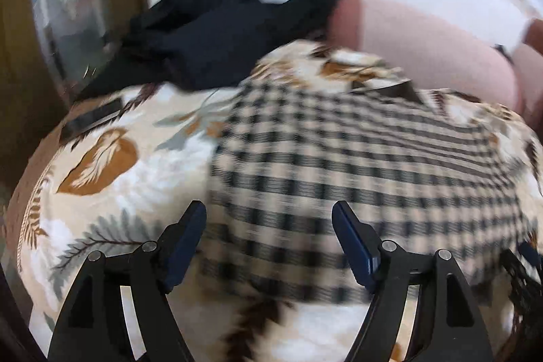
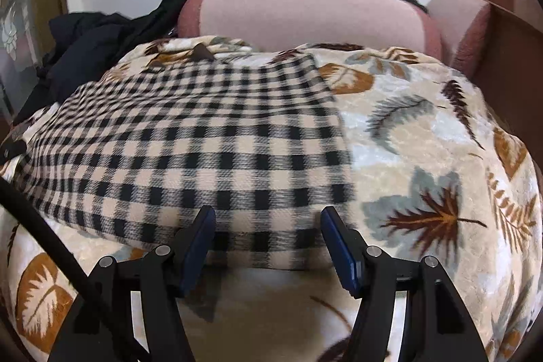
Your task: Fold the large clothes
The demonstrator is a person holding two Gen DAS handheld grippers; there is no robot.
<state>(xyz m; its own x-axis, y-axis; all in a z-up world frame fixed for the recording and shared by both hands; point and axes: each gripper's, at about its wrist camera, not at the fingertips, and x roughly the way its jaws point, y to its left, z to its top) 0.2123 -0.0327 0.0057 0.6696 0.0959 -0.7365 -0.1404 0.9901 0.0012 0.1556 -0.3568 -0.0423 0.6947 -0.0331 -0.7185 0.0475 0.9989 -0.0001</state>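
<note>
Both tongs, left (image 1: pixel 269 212) and right (image 2: pixel 268 215), gape wide and empty above the near edge of the checked garment (image 2: pixel 190 138), which lies flat on the leaf-print blanket (image 2: pixel 424 158), black clothes (image 1: pixel 210 33) behind it.

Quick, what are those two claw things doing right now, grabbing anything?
Left gripper: jaws open, holding nothing, above the checked cloth.
Right gripper: jaws open, holding nothing, at the cloth's near edge.
</note>
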